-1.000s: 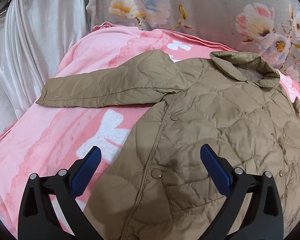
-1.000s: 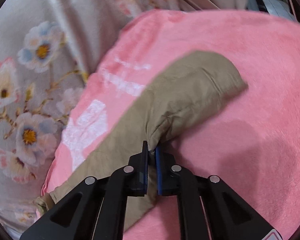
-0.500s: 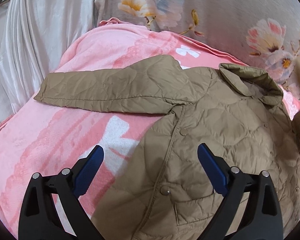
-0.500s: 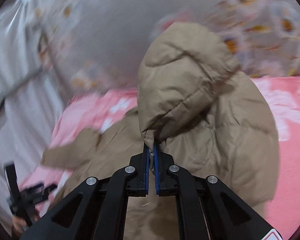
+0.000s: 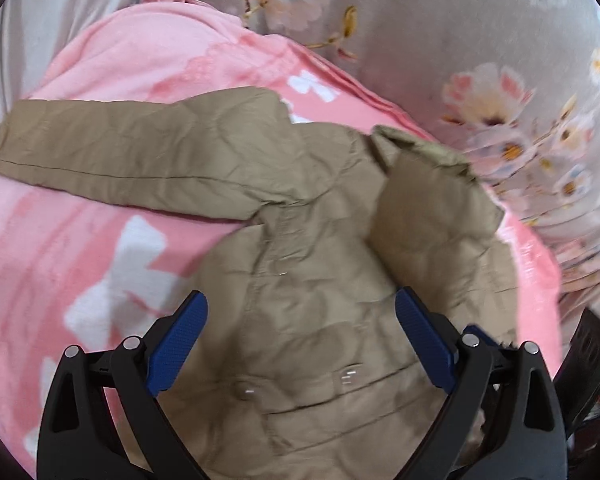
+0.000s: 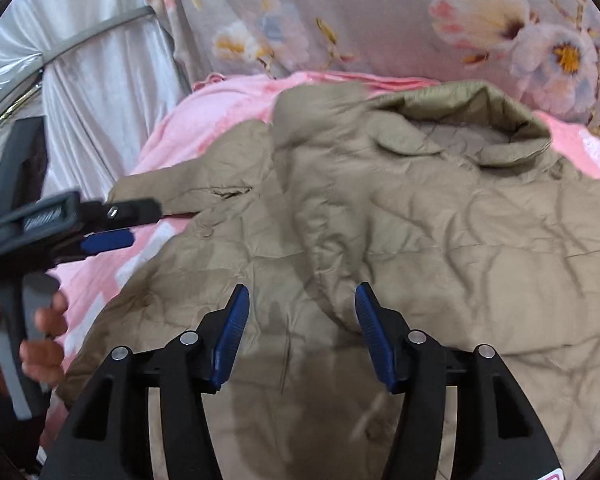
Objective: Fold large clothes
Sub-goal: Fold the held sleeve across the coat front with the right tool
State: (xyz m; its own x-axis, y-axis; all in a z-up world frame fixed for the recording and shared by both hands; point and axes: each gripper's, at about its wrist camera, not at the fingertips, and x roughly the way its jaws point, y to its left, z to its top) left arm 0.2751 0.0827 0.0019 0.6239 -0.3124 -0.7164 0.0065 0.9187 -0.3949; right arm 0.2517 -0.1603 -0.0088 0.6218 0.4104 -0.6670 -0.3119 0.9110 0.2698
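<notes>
A khaki quilted jacket [image 5: 312, 280] lies front up on a pink blanket [image 5: 80, 240]. Its left sleeve [image 5: 132, 156] stretches out flat to the left. Its right sleeve [image 5: 432, 232] is folded over the chest, below the collar [image 6: 472, 120]. My left gripper [image 5: 300, 336] is open and empty above the jacket's button placket. My right gripper [image 6: 300, 332] is open and empty over the jacket [image 6: 420, 240], beside the folded sleeve [image 6: 324, 208]. The left gripper also shows in the right wrist view [image 6: 112, 226], held in a hand at the left.
A grey floral cloth [image 5: 460, 40] rises behind the blanket. A silvery curtain [image 6: 92, 80] hangs at the left. The pink blanket [image 6: 204, 120] reaches past the jacket on the left and far sides.
My right gripper carried the right sleeve from the blanket over the jacket's chest, then opened and let it go. My left gripper stayed open and drifted slightly over the jacket.
</notes>
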